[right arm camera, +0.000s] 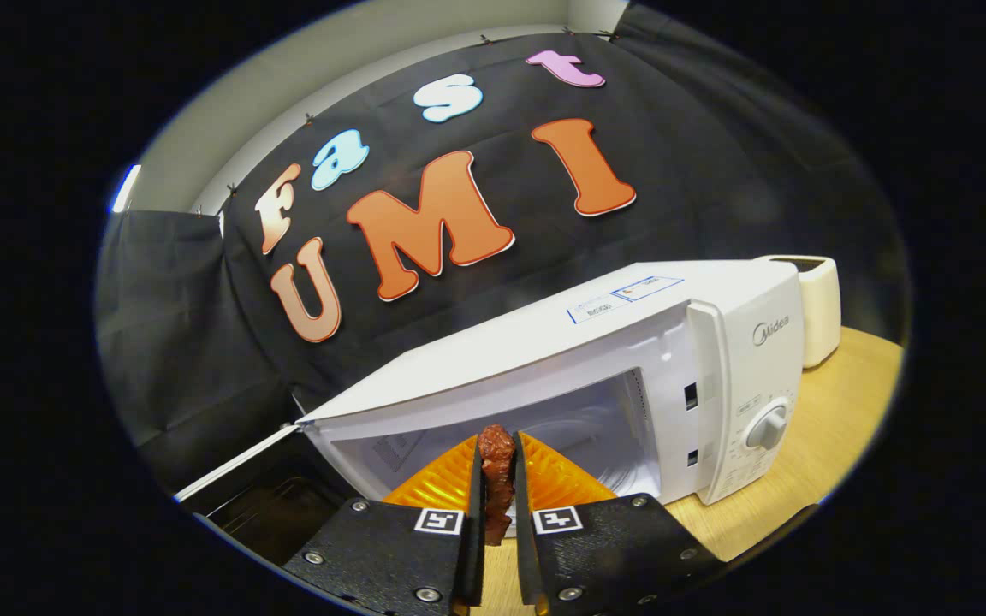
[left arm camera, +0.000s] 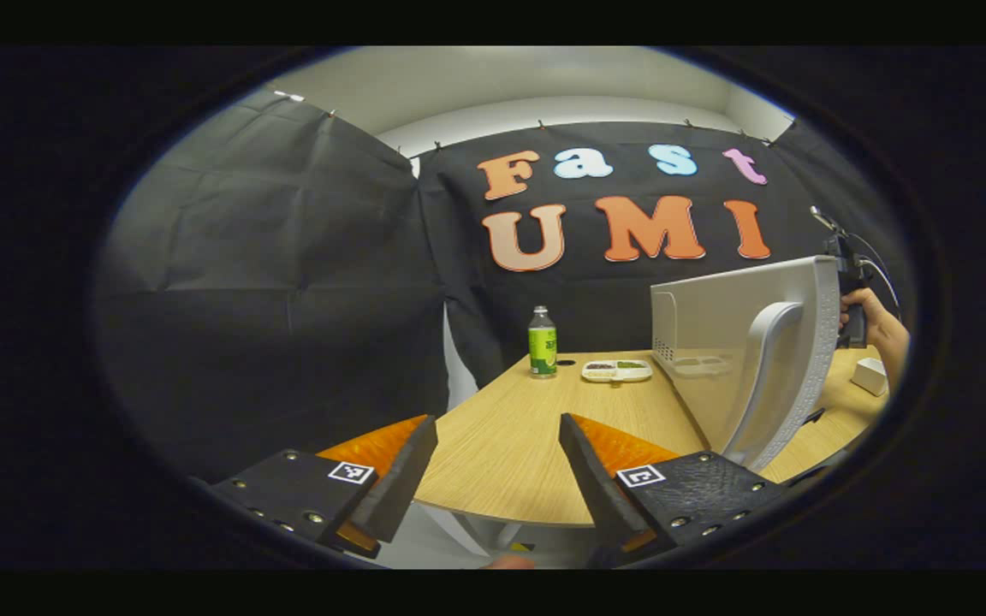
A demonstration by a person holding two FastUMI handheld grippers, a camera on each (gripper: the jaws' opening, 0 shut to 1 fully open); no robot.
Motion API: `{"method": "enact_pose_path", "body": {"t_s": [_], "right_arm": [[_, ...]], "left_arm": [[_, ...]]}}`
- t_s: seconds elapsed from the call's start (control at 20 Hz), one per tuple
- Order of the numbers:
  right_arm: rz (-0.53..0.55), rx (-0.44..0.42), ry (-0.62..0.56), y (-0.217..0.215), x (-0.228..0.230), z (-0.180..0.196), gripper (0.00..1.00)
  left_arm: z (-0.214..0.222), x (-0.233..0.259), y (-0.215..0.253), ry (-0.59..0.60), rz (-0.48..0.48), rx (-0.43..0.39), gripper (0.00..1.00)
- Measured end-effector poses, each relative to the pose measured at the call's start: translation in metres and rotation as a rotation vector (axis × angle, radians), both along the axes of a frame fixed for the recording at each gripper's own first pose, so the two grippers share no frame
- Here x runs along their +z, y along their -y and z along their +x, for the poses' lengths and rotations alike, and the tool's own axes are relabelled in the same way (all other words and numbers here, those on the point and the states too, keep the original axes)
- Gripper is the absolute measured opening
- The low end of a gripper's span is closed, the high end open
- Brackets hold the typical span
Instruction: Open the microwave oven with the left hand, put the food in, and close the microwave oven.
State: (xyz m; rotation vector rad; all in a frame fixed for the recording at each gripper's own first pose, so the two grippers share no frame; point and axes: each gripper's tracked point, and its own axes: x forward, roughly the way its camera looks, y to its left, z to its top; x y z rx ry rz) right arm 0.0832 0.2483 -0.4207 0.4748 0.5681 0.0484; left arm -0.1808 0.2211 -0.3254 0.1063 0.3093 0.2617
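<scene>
The white microwave oven [right arm camera: 630,342] stands on the wooden table [right arm camera: 810,462] with its door [right arm camera: 236,466] swung wide to the left and its cavity [right arm camera: 579,428] exposed. My right gripper [right arm camera: 497,466] is shut on a reddish-brown piece of food [right arm camera: 496,479], held just in front of the cavity opening. In the left gripper view the open door [left arm camera: 767,359] with its curved handle [left arm camera: 763,385] stands to the right of my left gripper [left arm camera: 497,445], which is open, holds nothing and hangs off the table's near edge. A hand holding the other gripper [left arm camera: 852,299] shows behind the door.
A green bottle [left arm camera: 543,342] and a white divided tray of food [left arm camera: 617,370] sit at the far side of the table [left arm camera: 510,436]. A cream-coloured box [right arm camera: 814,308] stands right of the microwave. A small white object [left arm camera: 870,376] lies near the hand.
</scene>
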Motion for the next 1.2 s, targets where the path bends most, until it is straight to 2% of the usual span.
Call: {"method": "enact_pose_path", "body": {"t_s": [0.3, 0.65, 0.9, 1.1, 1.2], "right_arm": [[0.047, -0.076, -0.025, -0.010, -0.044, 0.020, 0.16], [0.075, -0.178, 0.008, -0.012, -0.075, 0.050, 0.16], [0.018, -0.272, 0.024, -0.002, -0.092, 0.064, 0.16], [-0.062, -0.250, 0.044, -0.006, -0.094, 0.073, 0.16], [-0.093, -0.243, 0.036, 0.000, -0.100, 0.072, 0.19]], "left_arm": [[0.001, -0.010, -0.003, -0.010, -0.027, 0.029, 0.87], [0.002, -0.014, -0.006, -0.019, -0.030, 0.041, 0.87], [0.000, -0.015, -0.001, -0.019, -0.046, 0.041, 0.87], [-0.001, -0.011, 0.005, -0.013, -0.055, 0.035, 0.86], [-0.003, -0.011, 0.010, -0.014, -0.067, 0.030, 0.86]]}}
